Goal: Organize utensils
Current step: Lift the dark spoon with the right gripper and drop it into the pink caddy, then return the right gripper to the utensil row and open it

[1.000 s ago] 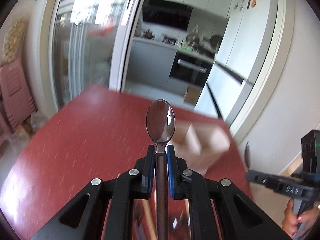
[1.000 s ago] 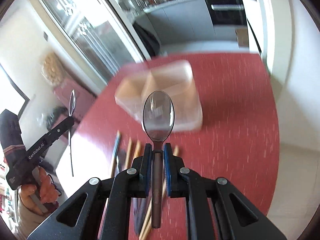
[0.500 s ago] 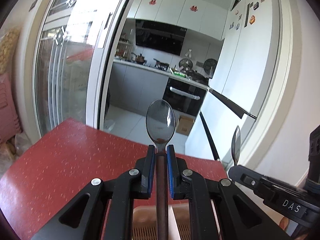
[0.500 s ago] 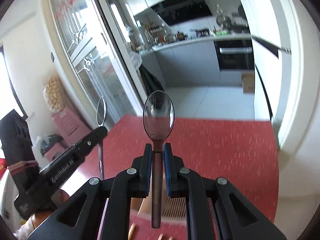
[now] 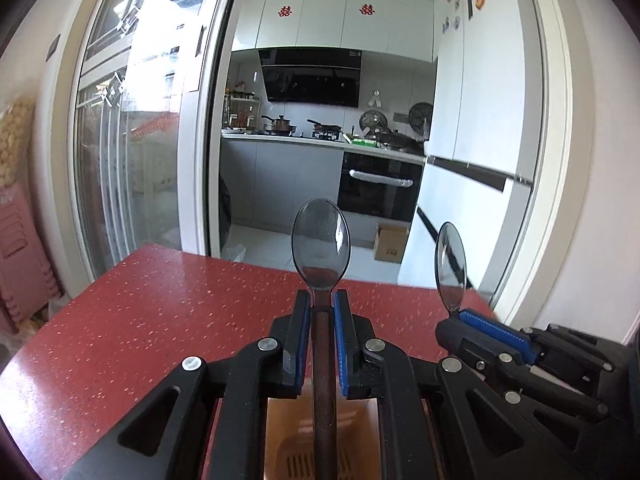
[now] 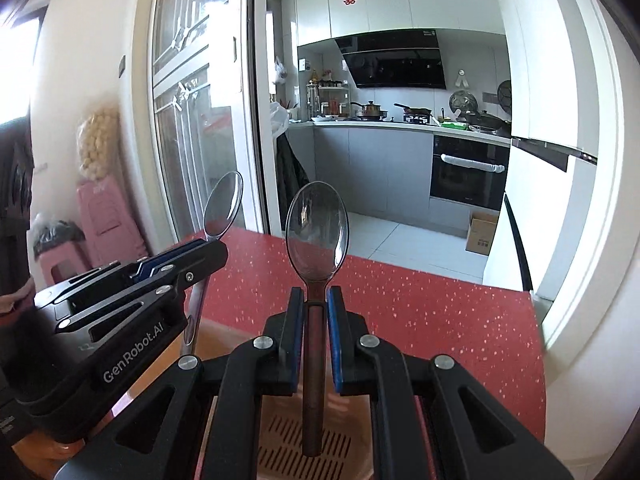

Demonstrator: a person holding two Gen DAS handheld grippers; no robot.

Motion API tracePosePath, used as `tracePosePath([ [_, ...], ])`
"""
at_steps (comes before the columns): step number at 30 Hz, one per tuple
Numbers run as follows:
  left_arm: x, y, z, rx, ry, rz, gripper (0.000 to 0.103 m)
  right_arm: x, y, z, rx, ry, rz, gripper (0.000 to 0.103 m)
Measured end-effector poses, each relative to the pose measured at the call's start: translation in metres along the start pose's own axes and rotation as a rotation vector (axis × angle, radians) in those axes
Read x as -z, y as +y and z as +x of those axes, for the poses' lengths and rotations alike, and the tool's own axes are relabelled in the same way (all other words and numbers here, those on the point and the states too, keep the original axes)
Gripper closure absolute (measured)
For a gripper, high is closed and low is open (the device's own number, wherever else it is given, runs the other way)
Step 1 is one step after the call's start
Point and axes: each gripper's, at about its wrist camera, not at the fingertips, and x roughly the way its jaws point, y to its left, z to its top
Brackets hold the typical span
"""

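My left gripper (image 5: 321, 300) is shut on a spoon (image 5: 321, 246) with a brown handle and a shiny bowl, held upright. My right gripper (image 6: 311, 296) is shut on a second such spoon (image 6: 317, 232), also upright. Both handles hang down over a tan utensil holder (image 6: 280, 436) with a slotted bottom, which also shows in the left wrist view (image 5: 296, 440). The two grippers are side by side: the right gripper (image 5: 476, 316) with its spoon (image 5: 451, 264) shows in the left wrist view, and the left gripper (image 6: 208, 248) with its spoon (image 6: 223, 208) in the right wrist view.
The holder stands on a red speckled table (image 5: 140, 320); its far edge (image 6: 440, 276) faces an open kitchen doorway. A glass sliding door (image 5: 132, 160) is at left, a white fridge (image 5: 480, 160) at right, and pink stools (image 6: 104, 220) by the wall.
Both grippers have tilted up from looking down at the table to looking level, and moved close together over the holder. The chopsticks on the table have left view.
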Motion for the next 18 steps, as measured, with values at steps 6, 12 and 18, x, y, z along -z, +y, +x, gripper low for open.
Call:
tracePosePath([
  [6,0.010,0.001,-0.008,-0.017,0.039,0.025,0.061,0.014,-0.005,-0.006,-0.018,0.033,-0.005,0.090],
  [12,0.011,0.005,-0.021,-0.027,0.062,0.007,0.061,0.019,-0.010,-0.006,-0.063,0.096,0.005,0.090],
  [18,0.003,0.011,-0.044,-0.014,0.089,-0.015,0.061,0.009,-0.016,-0.019,-0.079,0.104,0.060,0.059],
])
